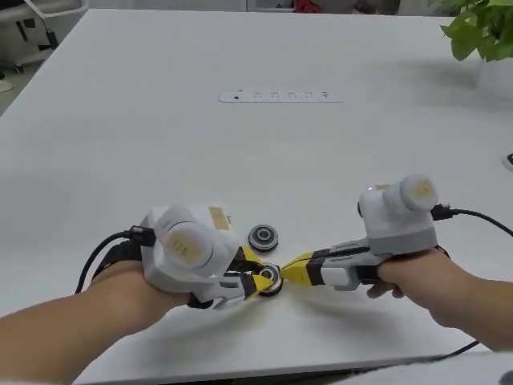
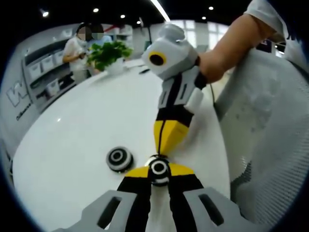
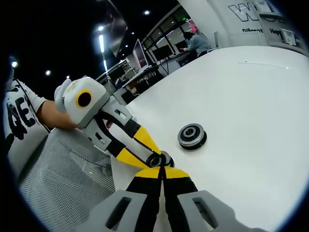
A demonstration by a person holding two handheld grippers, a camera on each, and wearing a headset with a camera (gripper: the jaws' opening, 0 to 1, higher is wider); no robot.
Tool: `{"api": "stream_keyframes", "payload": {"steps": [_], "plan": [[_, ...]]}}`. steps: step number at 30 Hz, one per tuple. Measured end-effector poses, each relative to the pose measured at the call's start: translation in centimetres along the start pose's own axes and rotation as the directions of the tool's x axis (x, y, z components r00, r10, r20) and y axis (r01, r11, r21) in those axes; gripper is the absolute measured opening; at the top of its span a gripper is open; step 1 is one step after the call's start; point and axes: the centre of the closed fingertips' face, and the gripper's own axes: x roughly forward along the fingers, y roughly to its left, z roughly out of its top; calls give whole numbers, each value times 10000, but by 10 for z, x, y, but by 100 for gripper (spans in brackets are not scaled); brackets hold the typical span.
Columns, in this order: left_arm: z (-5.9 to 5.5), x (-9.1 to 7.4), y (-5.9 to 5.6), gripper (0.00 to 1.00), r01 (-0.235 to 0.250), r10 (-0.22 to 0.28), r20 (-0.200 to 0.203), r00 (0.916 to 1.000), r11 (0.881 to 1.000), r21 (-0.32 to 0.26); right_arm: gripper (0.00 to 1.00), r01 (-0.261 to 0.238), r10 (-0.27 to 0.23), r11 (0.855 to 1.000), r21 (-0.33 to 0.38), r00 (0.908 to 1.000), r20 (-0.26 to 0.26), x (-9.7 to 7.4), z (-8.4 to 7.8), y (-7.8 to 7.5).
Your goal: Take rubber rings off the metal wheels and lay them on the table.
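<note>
Head view: the left gripper [image 1: 258,282] clamped a metal wheel [image 1: 270,277] near the 6 o'clock edge of the table [image 1: 240,152]. The right gripper [image 1: 287,273] met it from 3 o'clock, and a second wheel [image 1: 263,237] lay just beside them at 12 o'clock.

Left gripper view: its jaws squeezed the wheel from both sides.

Right gripper view: its jaws were pressed together, with the tips touching that wheel's rim.

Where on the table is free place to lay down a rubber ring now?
The table is bare between the loose wheel and the socket strip, also towards the plant. Crowded: the near edge, where left gripper and right gripper meet at the held wheel.
</note>
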Motion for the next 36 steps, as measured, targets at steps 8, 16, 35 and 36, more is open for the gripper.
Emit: {"api": "stream_keyframes", "payload": {"steps": [8, 16, 35, 36], "plan": [[0, 0, 0, 13, -18, 18, -33, 10000, 10000, -2, 0, -109, 109, 9999, 40, 9999, 5, 2, 1, 5], [0, 0, 0, 13, -5, 5, -32, 10000, 10000, -3, 0, -219, 219, 9998, -40, 9998, 8, 3, 2, 7], [-1, 0, 0, 13, -3, 3, -7, 10000, 10000, 57, 0, -622, 628, 9975, -328, 9979, 185, 3, 5, 7], [-1, 0, 0, 13, -4, 4, 6, 10000, 10000, 60, 0, -610, 616, 9976, -338, 9979, 183, 3, 5, 7]]}}
